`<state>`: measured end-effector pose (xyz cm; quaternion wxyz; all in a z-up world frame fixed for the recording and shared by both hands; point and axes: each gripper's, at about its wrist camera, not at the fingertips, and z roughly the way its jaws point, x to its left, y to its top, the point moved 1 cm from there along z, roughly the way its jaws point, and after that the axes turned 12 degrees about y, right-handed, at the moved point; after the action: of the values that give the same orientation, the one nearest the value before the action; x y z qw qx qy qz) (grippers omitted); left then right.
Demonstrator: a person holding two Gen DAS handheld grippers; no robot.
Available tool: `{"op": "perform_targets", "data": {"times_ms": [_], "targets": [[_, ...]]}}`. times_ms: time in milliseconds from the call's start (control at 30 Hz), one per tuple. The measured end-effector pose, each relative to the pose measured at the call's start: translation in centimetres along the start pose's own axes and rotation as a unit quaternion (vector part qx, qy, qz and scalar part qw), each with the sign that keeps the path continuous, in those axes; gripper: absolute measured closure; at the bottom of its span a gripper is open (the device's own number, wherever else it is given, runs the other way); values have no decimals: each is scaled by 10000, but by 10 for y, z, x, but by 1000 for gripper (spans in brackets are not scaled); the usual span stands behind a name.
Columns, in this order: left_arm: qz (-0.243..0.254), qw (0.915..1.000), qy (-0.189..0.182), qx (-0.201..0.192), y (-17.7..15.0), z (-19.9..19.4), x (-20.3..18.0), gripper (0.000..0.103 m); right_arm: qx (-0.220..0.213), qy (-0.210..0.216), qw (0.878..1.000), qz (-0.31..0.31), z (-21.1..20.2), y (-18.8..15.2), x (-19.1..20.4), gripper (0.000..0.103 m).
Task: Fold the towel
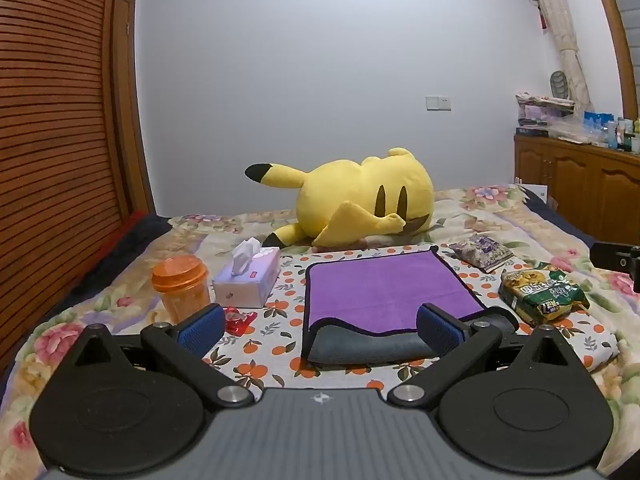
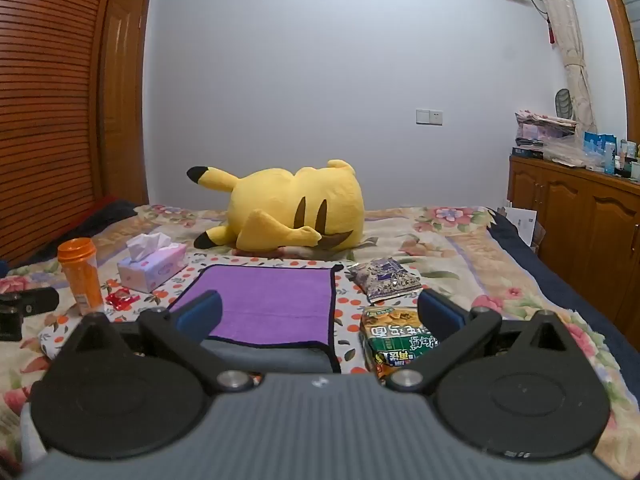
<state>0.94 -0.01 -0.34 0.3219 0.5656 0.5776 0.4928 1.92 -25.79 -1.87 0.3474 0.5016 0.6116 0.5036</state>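
With both the left claw point(image 1: 320, 326) and the right claw point(image 2: 320, 316) released and empty, each should pinch one near corner of the purple towel point(image 1: 384, 288) evenly before lifting.

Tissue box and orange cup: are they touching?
Apart. The right wrist view shows patterned cloth between the tissue box and the orange cup; the left wrist view shows a narrower gap.

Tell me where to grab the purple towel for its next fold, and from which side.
Probably take the purple towel at its near edge, where the grey underside curls up off the bedspread. Come in low from the near side with the left gripper, already open: that raised lip gives the fingers something to pinch.
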Motion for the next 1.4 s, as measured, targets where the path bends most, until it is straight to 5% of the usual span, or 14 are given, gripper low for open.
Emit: {"op": "perform_targets", "data": {"times_ms": [1400], "targets": [[-15, 10000, 9, 2, 0, 0, 0, 0, -32, -22, 10000, 15, 2, -1, -1, 0]]}}
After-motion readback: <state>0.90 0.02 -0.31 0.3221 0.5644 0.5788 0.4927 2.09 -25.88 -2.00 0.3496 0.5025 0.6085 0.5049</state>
